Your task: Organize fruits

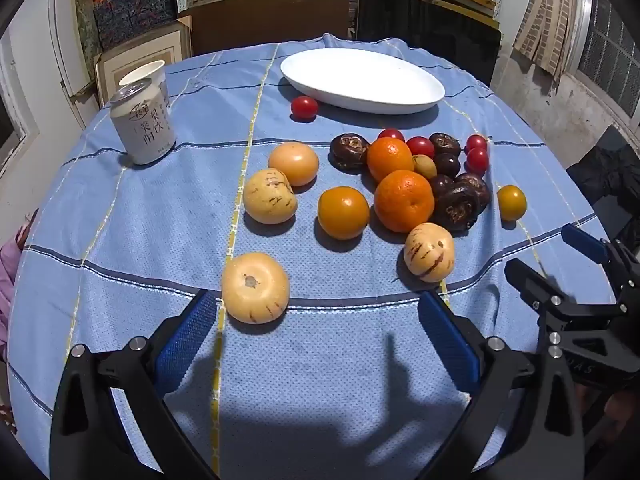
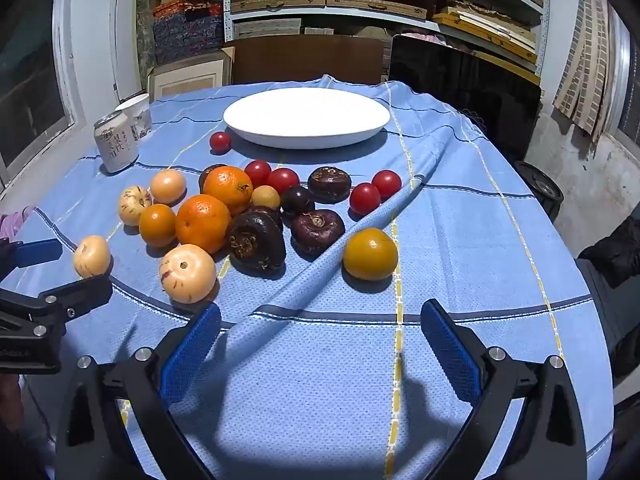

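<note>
Two spread claws above scattered fruit, none on the plate yet.

Largest is the blue tablecloth [image 2: 460,240], creased in a ridge that could snag or deflect rolling fruit; next the empty white plate [image 2: 306,118] at the far side; then the left gripper [image 1: 316,336] and right gripper [image 2: 320,350], both wide apart and holding nothing. Round oranges [image 2: 203,222] touch dark water chestnuts [image 2: 256,242], so a nudge may scatter them; small cherry tomatoes [image 2: 364,198] risk squashing.
</note>
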Demonstrator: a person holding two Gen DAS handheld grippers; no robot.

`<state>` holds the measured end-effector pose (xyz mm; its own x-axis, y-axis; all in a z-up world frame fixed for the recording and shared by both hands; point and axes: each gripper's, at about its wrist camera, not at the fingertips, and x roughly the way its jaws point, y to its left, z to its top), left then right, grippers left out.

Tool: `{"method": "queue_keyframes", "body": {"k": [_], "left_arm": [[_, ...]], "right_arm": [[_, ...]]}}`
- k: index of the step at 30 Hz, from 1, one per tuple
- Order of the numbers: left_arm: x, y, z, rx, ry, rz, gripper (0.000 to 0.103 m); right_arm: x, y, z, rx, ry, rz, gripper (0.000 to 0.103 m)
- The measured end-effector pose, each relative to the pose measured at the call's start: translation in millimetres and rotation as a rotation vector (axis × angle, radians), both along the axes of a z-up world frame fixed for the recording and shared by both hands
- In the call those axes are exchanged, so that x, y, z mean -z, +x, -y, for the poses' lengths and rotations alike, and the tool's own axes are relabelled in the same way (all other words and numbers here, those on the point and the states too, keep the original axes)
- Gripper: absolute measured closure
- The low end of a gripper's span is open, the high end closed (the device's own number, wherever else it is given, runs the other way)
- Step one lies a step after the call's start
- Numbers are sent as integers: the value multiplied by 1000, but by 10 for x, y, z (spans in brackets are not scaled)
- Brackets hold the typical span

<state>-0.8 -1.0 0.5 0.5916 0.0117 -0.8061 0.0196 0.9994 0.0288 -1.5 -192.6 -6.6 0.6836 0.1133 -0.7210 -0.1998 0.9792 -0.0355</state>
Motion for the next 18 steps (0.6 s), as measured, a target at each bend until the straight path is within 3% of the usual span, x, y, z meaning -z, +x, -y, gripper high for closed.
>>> {"method": "queue_keyframes", "body": {"k": [2,18], "left_arm": [[-5,-11,27,-20,20,4,4],[62,53,-52,-14,-49,-28,4]], "right_arm": [[-2,-2,9,2,2,-3,3],[30,21,10,2,26,-27,3]]}}
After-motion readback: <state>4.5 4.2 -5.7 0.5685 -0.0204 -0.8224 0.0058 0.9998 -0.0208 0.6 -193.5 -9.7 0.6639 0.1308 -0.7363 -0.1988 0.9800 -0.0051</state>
